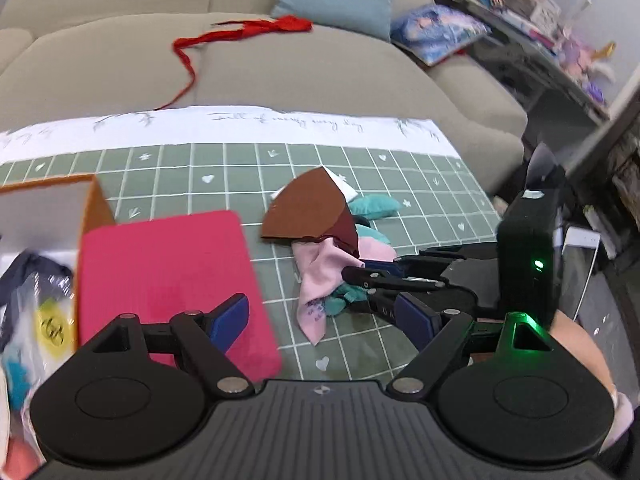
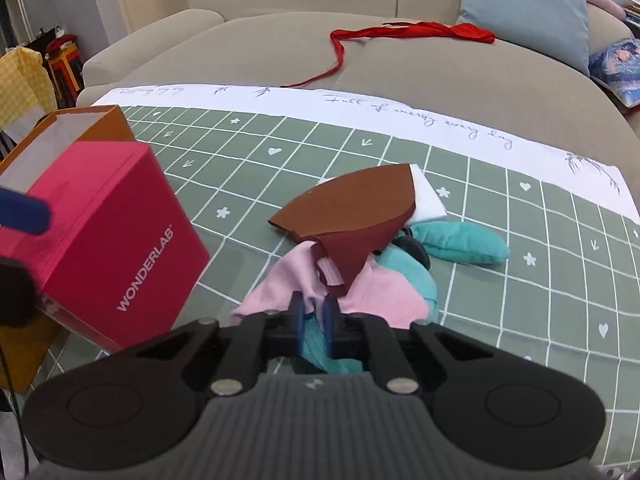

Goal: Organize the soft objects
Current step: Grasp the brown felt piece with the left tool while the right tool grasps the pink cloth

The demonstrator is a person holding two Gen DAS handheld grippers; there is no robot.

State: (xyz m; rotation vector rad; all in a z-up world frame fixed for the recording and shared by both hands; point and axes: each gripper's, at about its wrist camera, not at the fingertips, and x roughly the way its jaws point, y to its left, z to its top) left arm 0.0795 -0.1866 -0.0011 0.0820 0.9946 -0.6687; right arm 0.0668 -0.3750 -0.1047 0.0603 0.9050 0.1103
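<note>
On the green grid-patterned mat [image 2: 248, 168], beside the pink cardboard box [image 2: 116, 240], my right gripper [image 2: 312, 320] pinches the pale pink cloth [image 2: 280, 284] from the soft pile; my left gripper [image 1: 324, 324] hangs spread, empty.

Sofa [image 2: 280, 40]: beige, across the top of the frame.
Cushion [image 2: 524, 4]: pale blue, upper right.
Red ribbon [image 2: 400, 32]: on the sofa seat, top centre.
Shelf of books [image 1: 520, 8]: upper right.
</note>
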